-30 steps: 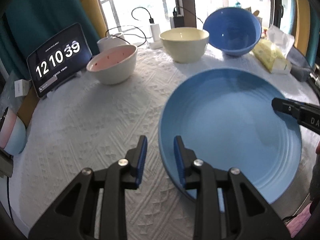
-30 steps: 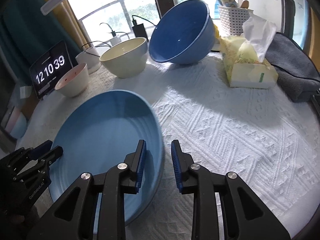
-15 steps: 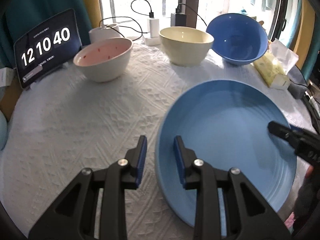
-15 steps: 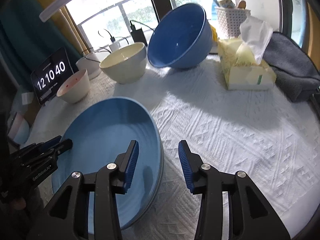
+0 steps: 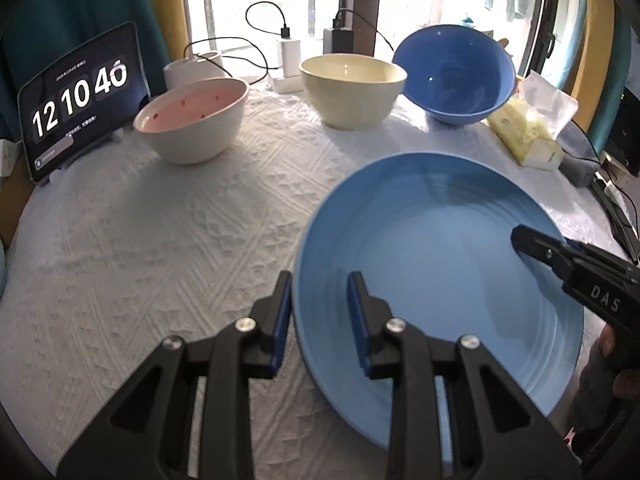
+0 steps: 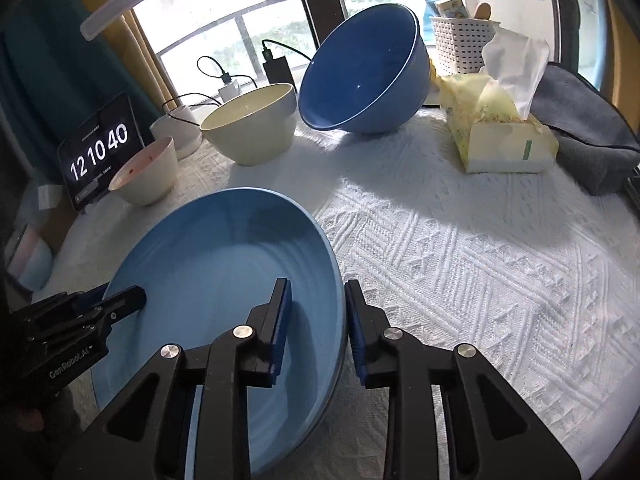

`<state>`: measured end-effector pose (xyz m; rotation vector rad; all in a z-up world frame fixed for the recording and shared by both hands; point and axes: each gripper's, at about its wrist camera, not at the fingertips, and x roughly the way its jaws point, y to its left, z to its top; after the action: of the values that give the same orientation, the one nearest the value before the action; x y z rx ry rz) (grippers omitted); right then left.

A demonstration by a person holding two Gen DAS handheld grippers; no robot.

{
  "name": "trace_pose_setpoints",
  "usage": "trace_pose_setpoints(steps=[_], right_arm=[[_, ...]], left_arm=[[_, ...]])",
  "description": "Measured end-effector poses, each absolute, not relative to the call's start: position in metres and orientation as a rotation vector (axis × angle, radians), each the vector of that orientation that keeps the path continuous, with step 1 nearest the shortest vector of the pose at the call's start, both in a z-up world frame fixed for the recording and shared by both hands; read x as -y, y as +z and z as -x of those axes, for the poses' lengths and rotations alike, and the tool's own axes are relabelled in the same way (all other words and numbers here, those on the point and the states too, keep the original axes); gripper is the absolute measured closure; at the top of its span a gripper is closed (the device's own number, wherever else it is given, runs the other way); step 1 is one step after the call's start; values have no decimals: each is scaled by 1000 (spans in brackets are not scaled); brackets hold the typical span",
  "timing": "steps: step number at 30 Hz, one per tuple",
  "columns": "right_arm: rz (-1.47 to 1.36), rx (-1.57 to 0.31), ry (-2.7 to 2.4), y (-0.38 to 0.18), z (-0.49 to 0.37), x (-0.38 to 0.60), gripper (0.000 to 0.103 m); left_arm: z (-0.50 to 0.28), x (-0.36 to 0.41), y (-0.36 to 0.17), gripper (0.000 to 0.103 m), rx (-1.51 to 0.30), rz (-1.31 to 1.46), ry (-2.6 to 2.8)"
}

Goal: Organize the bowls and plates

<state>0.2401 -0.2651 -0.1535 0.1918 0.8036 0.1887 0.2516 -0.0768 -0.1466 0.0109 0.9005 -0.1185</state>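
Observation:
A large light blue plate (image 5: 432, 248) lies on the white tablecloth; it also shows in the right wrist view (image 6: 224, 280). My left gripper (image 5: 318, 312) straddles the plate's left rim, jaws a little apart, not pressing it. My right gripper (image 6: 316, 316) straddles the opposite rim, also slightly open. A pink-lined white bowl (image 5: 192, 120), a cream bowl (image 5: 352, 88) and a tilted dark blue bowl (image 5: 454, 76) stand in a row at the back.
A tablet clock (image 5: 76, 100) stands at the back left. Chargers and cables (image 5: 288, 60) sit by the window. A yellow tissue pack (image 6: 500, 136), a white basket (image 6: 460, 44) and a grey cloth (image 6: 584, 128) are at the right.
The right gripper opened wide half a second ago and has narrowed again around the plate's rim. The left gripper stays at the opposite rim. The plate now lies flat on the cloth.

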Motion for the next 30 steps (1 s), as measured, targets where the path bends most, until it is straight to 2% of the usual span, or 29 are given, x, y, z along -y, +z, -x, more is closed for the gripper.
trace_pose_setpoints(steps=[17,30], right_arm=[[-173,-843,167,-151,-245,246,74],[-115,-880,217,-150,-248,200,74]], left_arm=[[-246,55,-146,75,-900,27,-118],[-241,8,-146,75,-888,80,-51]])
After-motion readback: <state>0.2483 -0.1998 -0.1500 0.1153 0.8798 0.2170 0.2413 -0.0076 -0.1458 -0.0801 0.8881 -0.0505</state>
